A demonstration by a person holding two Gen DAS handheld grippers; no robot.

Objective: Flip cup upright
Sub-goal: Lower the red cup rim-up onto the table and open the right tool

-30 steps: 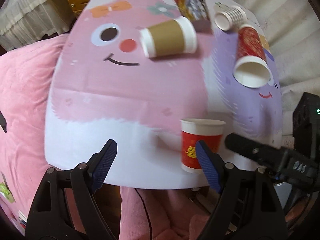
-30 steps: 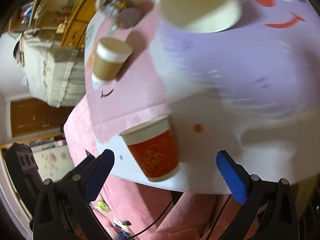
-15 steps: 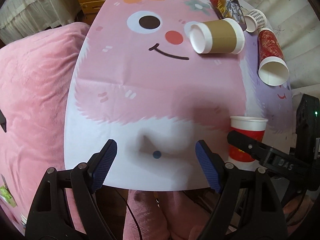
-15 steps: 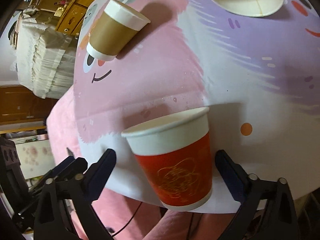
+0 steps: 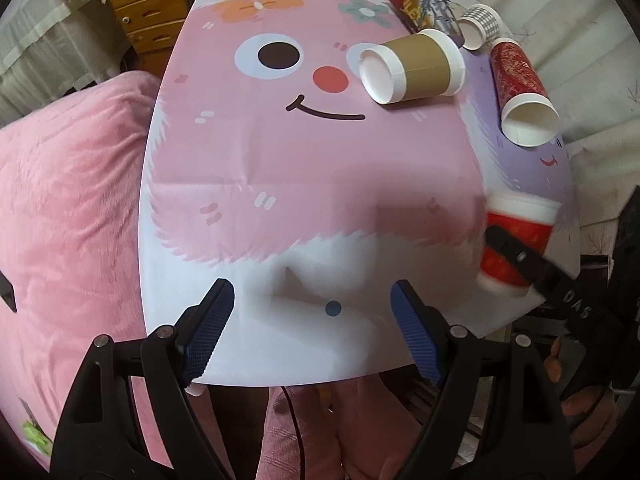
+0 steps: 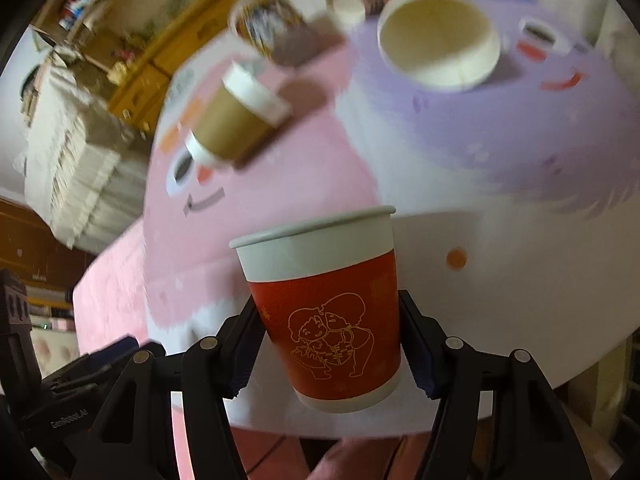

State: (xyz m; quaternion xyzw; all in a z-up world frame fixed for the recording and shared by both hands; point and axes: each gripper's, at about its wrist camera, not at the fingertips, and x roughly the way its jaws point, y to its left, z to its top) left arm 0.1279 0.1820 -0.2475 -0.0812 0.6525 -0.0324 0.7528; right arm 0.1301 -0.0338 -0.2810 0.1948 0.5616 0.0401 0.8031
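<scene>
A red paper cup with a white rim (image 6: 326,316) stands upright, mouth up, near the table's front edge. My right gripper (image 6: 328,344) is shut on it, one blue pad on each side of its lower body. In the left wrist view the same red cup (image 5: 514,240) sits at the right, with a right gripper finger across it. My left gripper (image 5: 312,332) is open and empty, low over the white front part of the table (image 5: 320,184).
A brown cup (image 5: 414,68) lies on its side mid-table. A tall red cup (image 5: 522,92), a patterned cup (image 5: 420,0) and a small checked cup (image 5: 480,26) lie at the far right. A pink cushion (image 5: 68,216) is left, wooden drawers (image 5: 144,12) behind.
My right gripper has closed around the upright red cup and now grips its sides. The left gripper has drawn back to the left and stays open.
</scene>
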